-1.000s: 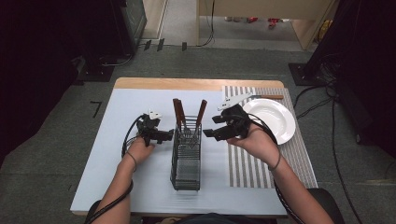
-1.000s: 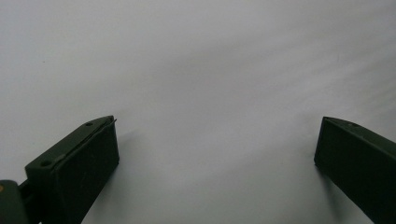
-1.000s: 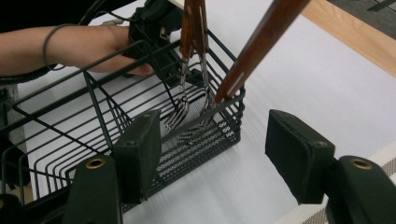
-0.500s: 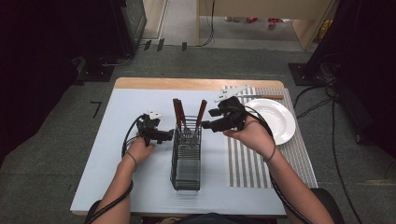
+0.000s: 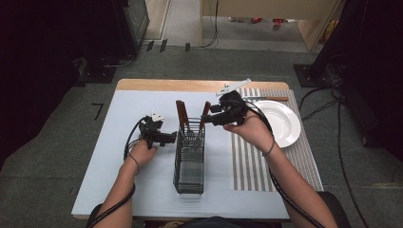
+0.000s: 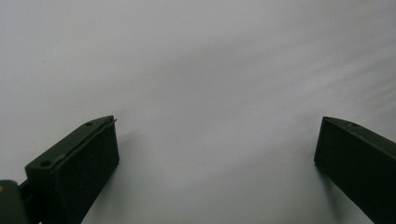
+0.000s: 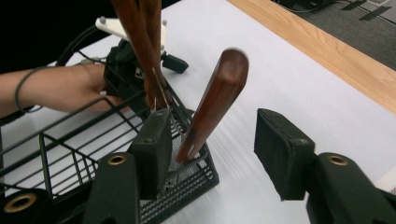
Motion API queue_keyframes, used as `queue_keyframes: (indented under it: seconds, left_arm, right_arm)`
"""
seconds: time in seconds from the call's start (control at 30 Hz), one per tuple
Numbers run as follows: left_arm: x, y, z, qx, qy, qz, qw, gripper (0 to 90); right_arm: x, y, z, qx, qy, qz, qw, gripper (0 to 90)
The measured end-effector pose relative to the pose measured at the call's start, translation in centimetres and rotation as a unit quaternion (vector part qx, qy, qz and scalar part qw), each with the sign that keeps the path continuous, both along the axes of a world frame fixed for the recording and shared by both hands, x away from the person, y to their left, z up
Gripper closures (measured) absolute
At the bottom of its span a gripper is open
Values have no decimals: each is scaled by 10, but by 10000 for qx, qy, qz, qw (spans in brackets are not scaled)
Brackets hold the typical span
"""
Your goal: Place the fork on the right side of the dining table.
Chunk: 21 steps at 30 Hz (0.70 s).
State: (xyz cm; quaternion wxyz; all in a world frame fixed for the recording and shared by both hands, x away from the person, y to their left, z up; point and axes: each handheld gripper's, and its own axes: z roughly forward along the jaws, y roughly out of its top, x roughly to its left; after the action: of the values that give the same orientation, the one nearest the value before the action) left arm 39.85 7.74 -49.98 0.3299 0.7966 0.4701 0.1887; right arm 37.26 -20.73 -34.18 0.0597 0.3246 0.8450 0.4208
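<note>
**Right gripper now up at the wooden handles**

So since a second ago the right gripper [image 5: 207, 117] has slid away from the white plate [image 5: 288, 124] and up toward the far end of the black wire caddy [image 5: 189, 161], while the left gripper [image 5: 172, 138] hasn't budged from its spot at the caddy's left side.

Right now the right one is spread wide with nothing clamped. In the right gripper view [image 7: 212, 156] the single brown wooden handle [image 7: 215, 100] leans up right between its jaws. It sits close to the left-hand jaw, but I can't tell if it touches; the other jaw is clearly apart from it. That handle stands in the end compartment of the caddy [image 7: 187, 186], tilted toward the gripper. Just beyond it a pair of matching wooden handles [image 7: 142, 37] pokes up from the same end of the caddy, and farther off past those you can see the other hand [image 7: 70, 91] with its gripper.

The left gripper [image 6: 217, 144] is also wide open and holds nothing; below its jaws there's just the pale blue tabletop [image 6: 201, 70].

Behind the right gripper lies the striped placemat [image 5: 247, 161] with the plate on it, and a knife [image 5: 266, 98] lies along the mat's far edge.
</note>
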Motion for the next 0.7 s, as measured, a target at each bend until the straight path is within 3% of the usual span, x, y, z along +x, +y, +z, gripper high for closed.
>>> queue_keyframes:
  seconds: [0.23, 0.43, 0.7]
  left_arm:
    - [0, 0, 0, 0, 0, 1, 10000, 0]
    - [0, 0, 0, 7, 3, -3, 10000, 0]
    - [0, 0, 0, 10, 4, -6, 10000, 0]
  right_arm:
    - [8, 4, 3, 141, 135, 22, 9998, 600]
    - [7, 7, 5, 90, 207, 145, 9996, 735]
    - [4, 7, 8, 159, 329, 181, 9992, 781]
